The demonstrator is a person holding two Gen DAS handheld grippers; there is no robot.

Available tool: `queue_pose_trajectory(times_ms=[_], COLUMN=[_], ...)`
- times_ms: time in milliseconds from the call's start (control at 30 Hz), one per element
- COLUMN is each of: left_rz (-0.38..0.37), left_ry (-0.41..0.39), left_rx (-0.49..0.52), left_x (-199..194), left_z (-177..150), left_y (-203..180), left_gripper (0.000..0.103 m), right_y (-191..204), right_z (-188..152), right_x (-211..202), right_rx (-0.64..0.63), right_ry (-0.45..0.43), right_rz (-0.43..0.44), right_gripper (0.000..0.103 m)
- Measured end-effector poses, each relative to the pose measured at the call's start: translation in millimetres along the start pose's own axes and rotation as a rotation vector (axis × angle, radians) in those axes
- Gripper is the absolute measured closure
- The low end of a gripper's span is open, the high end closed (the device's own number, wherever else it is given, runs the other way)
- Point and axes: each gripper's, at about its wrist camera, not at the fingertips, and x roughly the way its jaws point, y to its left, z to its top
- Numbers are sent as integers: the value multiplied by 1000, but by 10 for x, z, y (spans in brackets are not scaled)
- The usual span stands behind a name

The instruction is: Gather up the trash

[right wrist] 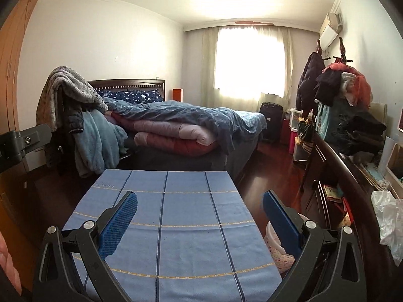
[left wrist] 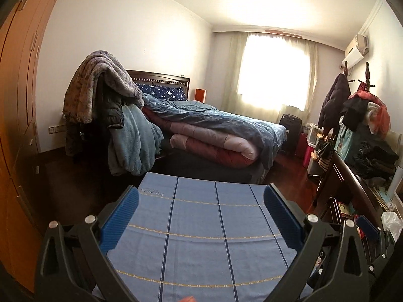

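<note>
One likely piece of trash shows: a crumpled clear plastic bag point(right wrist: 389, 222) on the dark dresser point(right wrist: 357, 188), off to the right of my right gripper point(right wrist: 200, 211) and nearer it than my left gripper point(left wrist: 201, 207). No clear long axis; it is a loose heap. Both pairs of fingers are spread wide and empty above the blue cloth-covered table point(right wrist: 176, 201). A pale bin point(right wrist: 273, 239) sits just right of the table.

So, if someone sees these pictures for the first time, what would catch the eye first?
Probably the blue checked cloth on the table in the foreground, with both tongs, left and right, open and empty above it. Next, the bright curtained window at the far wall and the unmade bed piled with quilts, left of the window.
</note>
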Motion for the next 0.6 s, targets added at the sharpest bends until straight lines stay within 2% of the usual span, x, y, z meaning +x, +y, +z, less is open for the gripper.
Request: queue_pose_trajectory(times_ms=[600], left_rz=[1], left_ry=[-54], left_rx=[18], left_x=[-322], left_z=[-11], left_y=[75], left_gripper=[3], right_y=[71], right_z=[14], right_x=[-259], right_rx=[-2], right_ry=[-38], right_rz=[7], right_gripper=[4])
